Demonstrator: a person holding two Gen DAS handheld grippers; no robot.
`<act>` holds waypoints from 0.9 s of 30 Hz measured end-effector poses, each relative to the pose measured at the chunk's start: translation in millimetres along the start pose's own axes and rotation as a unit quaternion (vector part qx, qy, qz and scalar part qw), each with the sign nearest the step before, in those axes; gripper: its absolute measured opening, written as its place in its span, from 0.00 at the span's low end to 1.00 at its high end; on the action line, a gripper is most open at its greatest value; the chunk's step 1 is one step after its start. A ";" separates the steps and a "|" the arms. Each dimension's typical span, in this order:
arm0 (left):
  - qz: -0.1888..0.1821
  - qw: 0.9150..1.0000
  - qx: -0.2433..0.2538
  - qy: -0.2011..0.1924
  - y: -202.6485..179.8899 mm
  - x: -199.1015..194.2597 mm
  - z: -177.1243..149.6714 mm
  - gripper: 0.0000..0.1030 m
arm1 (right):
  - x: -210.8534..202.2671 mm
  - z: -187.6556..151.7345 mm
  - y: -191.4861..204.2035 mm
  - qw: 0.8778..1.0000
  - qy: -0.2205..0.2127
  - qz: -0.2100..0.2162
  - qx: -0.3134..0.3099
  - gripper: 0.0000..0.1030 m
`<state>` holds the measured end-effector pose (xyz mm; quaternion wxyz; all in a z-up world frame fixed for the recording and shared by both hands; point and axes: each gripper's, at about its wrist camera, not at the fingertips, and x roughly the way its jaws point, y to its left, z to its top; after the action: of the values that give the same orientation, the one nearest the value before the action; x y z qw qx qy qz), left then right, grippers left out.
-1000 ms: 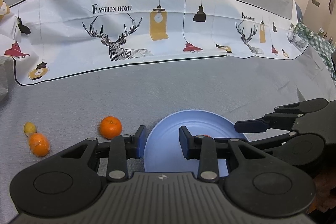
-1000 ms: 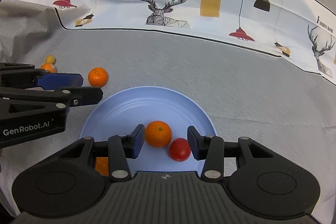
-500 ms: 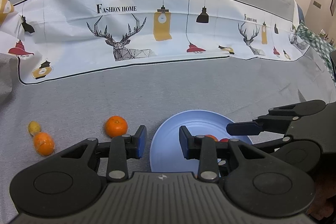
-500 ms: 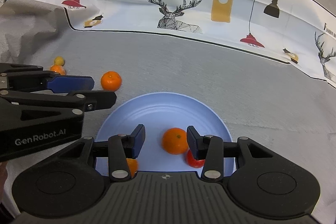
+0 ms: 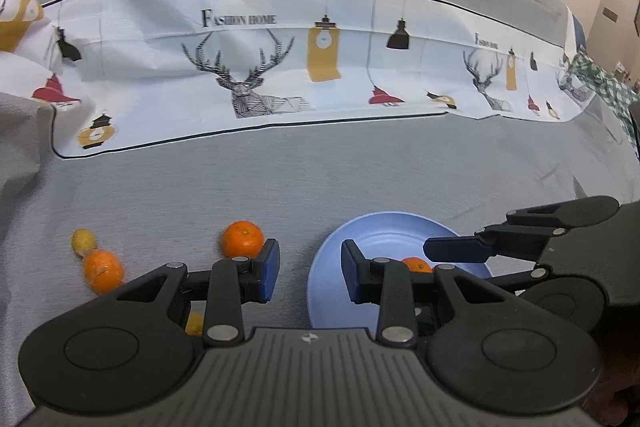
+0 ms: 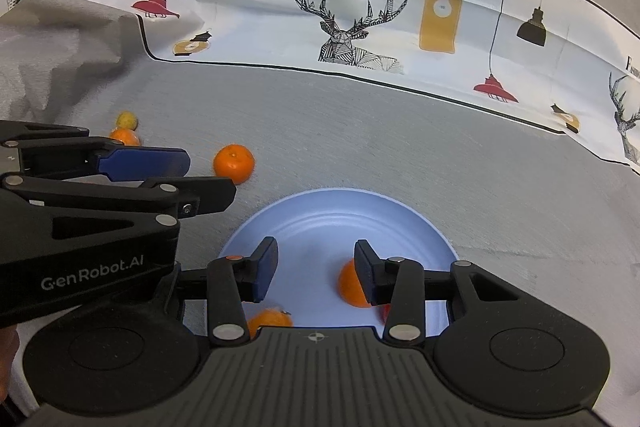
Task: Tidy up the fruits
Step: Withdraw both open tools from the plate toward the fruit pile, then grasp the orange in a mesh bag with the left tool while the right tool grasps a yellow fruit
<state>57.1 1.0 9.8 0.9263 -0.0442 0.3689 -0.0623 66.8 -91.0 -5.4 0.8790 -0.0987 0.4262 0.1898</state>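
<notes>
Grey cloth (image 5: pixel 360 163) covers the worktop, with a white printed runner (image 6: pixel 400 27) (deer, lamps, "FASHION HOME") lying across the far side. A green checked cloth (image 5: pixel 600 79) sits at the far right edge in the left wrist view.

Blue plate (image 6: pixel 340 219) sits on the grey cloth, near edge hidden by the tongs. On it: 1 orange (image 6: pixel 350 285) partly behind the right finger of the right tongs, a red fruit (image 6: pixel 385 313) just showing beside that, and another orange (image 6: pixel 268 319) at the plate's near-left edge; cannot tell if that 1 is on or off the rim.

Right tongs (image 6: pixel 316 269) hover over the plate, jaws apart, nothing gripped; jaws have just been closing a little, with only bare plate between them.

Left tongs (image 5: pixel 310 271) hang left of the plate, jaws apart and empty, over its left rim and the cloth.

3 fruits off the plate on the cloth to its left: a loose orange (image 5: pixel 242 239) just beyond the left finger, well left of it a second orange (image 5: pixel 102 269) touching a small yellow fruit (image 5: pixel 83 239). A yellow-orange bit (image 5: pixel 195 323) peeks under the left tongs, too hidden to identify.
</notes>
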 end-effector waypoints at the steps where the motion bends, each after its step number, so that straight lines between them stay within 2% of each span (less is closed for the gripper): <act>1: 0.004 1.000 -0.006 -0.001 2.9 -1.4 0.4 0.36 | 0.0 0.8 0.7 1.000 -0.003 0.000 0.001 0.35; 3: 0.011 1.000 -0.023 -0.002 12.8 -3.3 2.2 0.35 | -1.0 3.1 3.0 1.000 -0.010 0.000 0.007 0.29; 4: 0.014 0.999 -0.034 -0.003 18.7 -4.7 3.5 0.34 | -1.3 4.4 3.9 1.000 -0.014 0.002 0.009 0.23; 7: 0.031 0.997 -0.069 -0.006 40.0 -9.6 6.7 0.31 | -2.4 7.4 9.1 1.000 -0.024 0.008 0.017 0.17; 13: 0.078 0.984 -0.160 0.011 97.9 -16.2 6.8 0.30 | -1.1 14.1 28.7 0.998 -0.037 0.049 0.029 0.17; 18: 0.101 0.970 -0.218 0.021 136.6 -24.5 1.9 0.30 | 7.6 20.5 60.7 0.996 -0.023 0.089 0.009 0.17; 24: 0.102 0.954 -0.281 0.036 169.2 -28.6 -8.0 0.30 | 21.0 28.8 87.5 0.994 -0.009 0.109 0.005 0.19; 27: 0.100 0.947 -0.302 0.039 180.3 -29.1 -11.7 0.30 | 29.8 31.6 95.1 0.994 0.001 0.112 0.004 0.26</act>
<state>43.0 183.1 -2.0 0.8557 -0.2822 0.4093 0.1437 66.4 13.5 -10.5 0.8522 -0.0467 0.4359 0.2854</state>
